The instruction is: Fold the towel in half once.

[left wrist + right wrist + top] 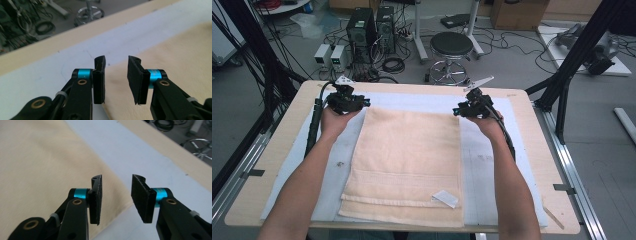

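Note:
A beige towel (407, 165) lies folded flat on a pale blue mat (492, 165), with a small white tag (445, 198) near its front right corner. My left gripper (362, 103) hovers just above the towel's far left corner (117, 72), jaws apart with nothing between them. My right gripper (458, 111) hovers over the far right corner (117, 195), also open and empty. In the left gripper view the open gap (116, 75) shows towel edge and mat below. The right gripper view (116, 197) shows the towel's edge running under the gap.
The mat covers most of a light wooden table (542, 150). Beyond the far edge stand a round stool (451, 47), computer towers (362, 30) and loose cables on the floor. Black frame posts (582, 45) rise at the right and left.

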